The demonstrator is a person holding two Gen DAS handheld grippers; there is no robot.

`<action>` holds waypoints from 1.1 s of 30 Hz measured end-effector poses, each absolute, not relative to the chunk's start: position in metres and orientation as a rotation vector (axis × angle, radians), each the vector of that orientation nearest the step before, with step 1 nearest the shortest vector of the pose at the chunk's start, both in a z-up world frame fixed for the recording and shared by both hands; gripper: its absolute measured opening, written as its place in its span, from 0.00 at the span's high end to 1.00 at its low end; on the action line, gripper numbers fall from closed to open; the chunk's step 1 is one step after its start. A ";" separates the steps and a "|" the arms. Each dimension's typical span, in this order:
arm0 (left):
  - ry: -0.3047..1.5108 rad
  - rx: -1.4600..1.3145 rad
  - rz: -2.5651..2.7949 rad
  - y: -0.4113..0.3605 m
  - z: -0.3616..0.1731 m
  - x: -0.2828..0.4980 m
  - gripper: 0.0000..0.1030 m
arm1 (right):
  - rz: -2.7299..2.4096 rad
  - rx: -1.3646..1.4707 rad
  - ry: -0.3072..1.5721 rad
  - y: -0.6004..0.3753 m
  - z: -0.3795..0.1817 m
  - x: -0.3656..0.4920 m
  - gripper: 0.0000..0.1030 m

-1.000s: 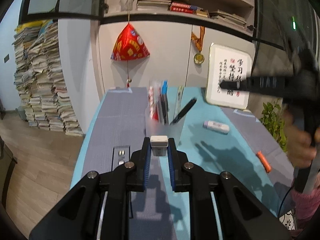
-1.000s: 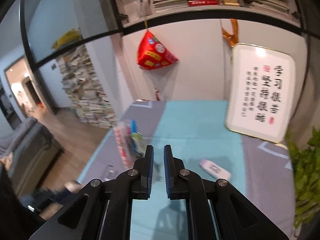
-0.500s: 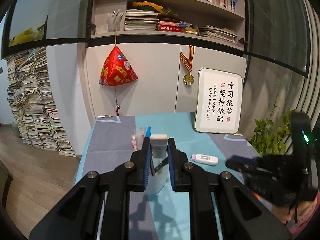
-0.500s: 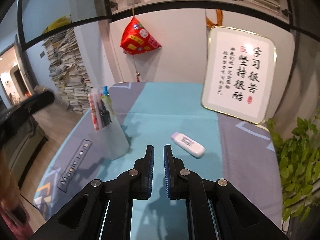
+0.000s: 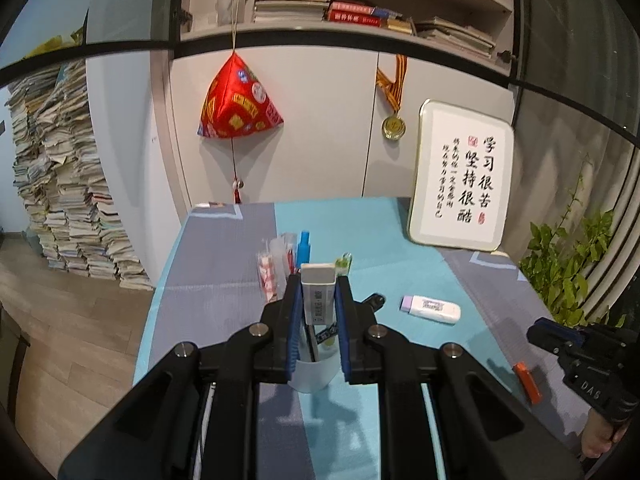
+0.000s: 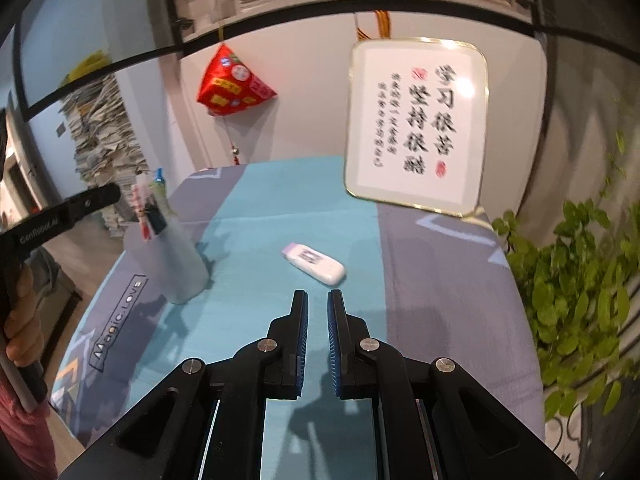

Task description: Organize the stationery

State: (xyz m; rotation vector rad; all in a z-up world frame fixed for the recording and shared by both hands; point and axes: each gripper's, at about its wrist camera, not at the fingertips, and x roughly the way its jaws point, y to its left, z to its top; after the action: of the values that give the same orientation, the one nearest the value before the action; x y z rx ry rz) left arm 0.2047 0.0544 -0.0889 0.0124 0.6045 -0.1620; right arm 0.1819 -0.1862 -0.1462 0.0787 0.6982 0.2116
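Observation:
My left gripper [image 5: 317, 284] is shut on a white eraser [image 5: 317, 294] and holds it just in front of a translucent pen cup [image 5: 314, 374] with several pens in it. The cup also shows in the right wrist view [image 6: 168, 256]. A white correction tape with a purple end [image 5: 430, 309] lies on the teal cloth right of the cup; in the right wrist view it [image 6: 314, 263] is just ahead of my right gripper [image 6: 317, 298]. That gripper is nearly shut and empty above the table. An orange item [image 5: 527, 380] lies near the right gripper [image 5: 580, 354].
A framed calligraphy board [image 5: 462, 176] leans on the wall at the table's back right. A green plant [image 6: 576, 288] stands past the right edge. The table [image 6: 440, 280] has a grey and teal cloth. Stacked papers [image 5: 60, 184] stand on the floor at left.
My left gripper with the eraser has come lower and closer to the pen cup. My right gripper has moved forward toward the correction tape.

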 end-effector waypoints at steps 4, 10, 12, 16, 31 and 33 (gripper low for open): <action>0.643 0.018 -0.154 0.055 -0.098 0.212 0.86 | 0.203 0.096 0.718 -0.191 -0.154 0.183 0.91; 0.686 0.006 -0.139 0.059 -0.109 0.218 0.86 | 0.200 0.098 0.722 -0.193 -0.156 0.182 0.91; 0.697 0.003 -0.136 0.060 -0.111 0.218 0.86 | 0.200 0.100 0.725 -0.194 -0.157 0.181 0.91; 0.715 0.013 -0.132 0.061 -0.114 0.218 0.86 | 0.202 0.106 0.737 -0.196 -0.159 0.183 0.91; 0.690 0.016 -0.132 0.060 -0.109 0.207 0.86 | 0.201 0.105 0.748 -0.195 -0.160 0.182 0.91; 0.687 0.022 -0.139 0.057 -0.109 0.203 0.86 | 0.200 0.108 0.751 -0.195 -0.161 0.181 0.91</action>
State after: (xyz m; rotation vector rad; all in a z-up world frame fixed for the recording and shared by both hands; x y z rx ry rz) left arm 0.2034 0.0573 -0.1086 0.0225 0.6868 -0.1387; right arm 0.1815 -0.1953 -0.1607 0.1079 0.7512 0.1996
